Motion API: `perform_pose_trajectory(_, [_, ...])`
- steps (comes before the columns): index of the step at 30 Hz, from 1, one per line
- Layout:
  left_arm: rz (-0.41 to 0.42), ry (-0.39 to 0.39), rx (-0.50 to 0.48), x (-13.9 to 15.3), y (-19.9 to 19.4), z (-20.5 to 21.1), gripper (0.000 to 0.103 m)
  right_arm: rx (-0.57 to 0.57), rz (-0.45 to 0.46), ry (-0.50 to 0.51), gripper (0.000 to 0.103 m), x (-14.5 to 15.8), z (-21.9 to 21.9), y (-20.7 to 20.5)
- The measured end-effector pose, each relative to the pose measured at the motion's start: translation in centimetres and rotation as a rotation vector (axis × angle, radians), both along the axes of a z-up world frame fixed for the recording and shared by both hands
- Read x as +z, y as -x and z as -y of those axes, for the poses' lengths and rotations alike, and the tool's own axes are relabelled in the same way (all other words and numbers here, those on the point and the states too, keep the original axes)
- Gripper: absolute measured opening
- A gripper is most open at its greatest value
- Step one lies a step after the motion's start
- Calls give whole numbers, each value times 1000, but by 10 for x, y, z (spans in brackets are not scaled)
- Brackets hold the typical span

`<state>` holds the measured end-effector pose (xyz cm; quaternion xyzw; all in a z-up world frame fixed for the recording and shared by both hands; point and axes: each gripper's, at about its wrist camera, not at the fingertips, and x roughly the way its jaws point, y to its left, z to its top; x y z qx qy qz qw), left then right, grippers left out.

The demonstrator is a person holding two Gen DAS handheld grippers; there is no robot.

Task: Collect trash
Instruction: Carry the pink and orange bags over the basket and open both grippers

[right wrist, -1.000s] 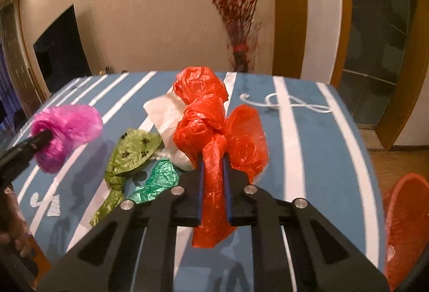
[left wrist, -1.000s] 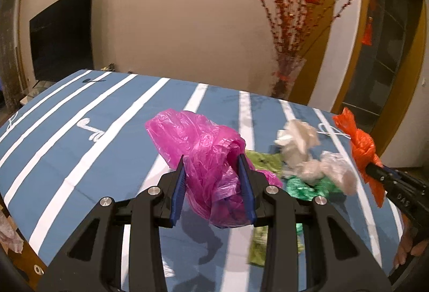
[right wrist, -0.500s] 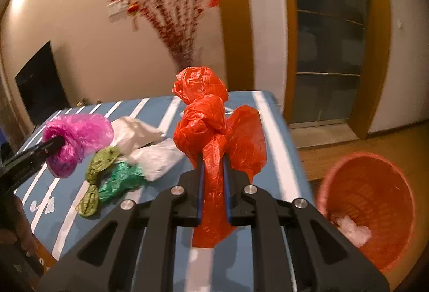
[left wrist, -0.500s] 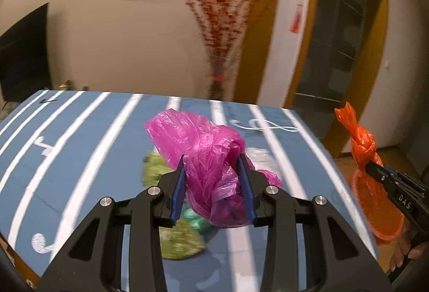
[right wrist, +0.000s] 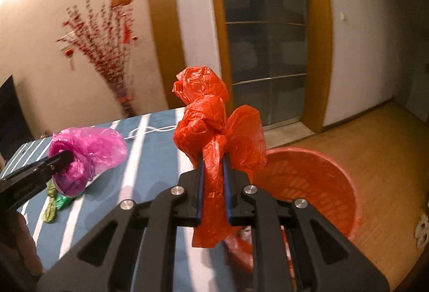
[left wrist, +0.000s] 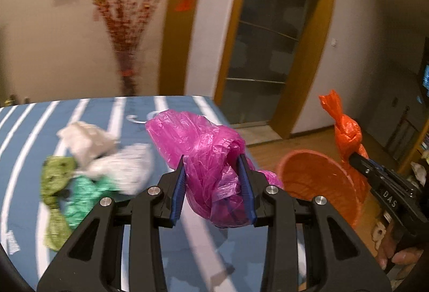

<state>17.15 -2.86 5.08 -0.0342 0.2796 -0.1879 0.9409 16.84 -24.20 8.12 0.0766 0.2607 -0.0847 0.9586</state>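
Over the counter point(left wrist: 88, 238) edge we clamp the left gripper point(left wrist: 213, 184) jaws on the pink bag point(left wrist: 203, 150); right gripper point(right wrist: 213, 191) jaws pinch the orange bag point(right wrist: 211, 131) above the orange basket point(right wrist: 316, 179).

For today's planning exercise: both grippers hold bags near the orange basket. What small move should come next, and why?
Probably carry the right gripper a little further over the basket, then open. It is shut on the orange bag, which hangs at the rim, not yet clearly above the opening.
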Motion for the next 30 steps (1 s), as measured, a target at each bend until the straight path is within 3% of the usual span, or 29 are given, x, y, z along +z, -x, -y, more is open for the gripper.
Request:
perform_pose_trajectory(10, [-34,22,-150,-9,-1,78,36,-101,-2,-14,13,-13,51,13])
perform_pose_trajectory(27, [-80,5,-288,-28,-8,150,36,-184,-18,-90,14,-37,107,11])
perform_pose_trajectory(30, [-100,-7,-307,-37,-11,163,39,-194,-28,-108,18,-42,115,8])
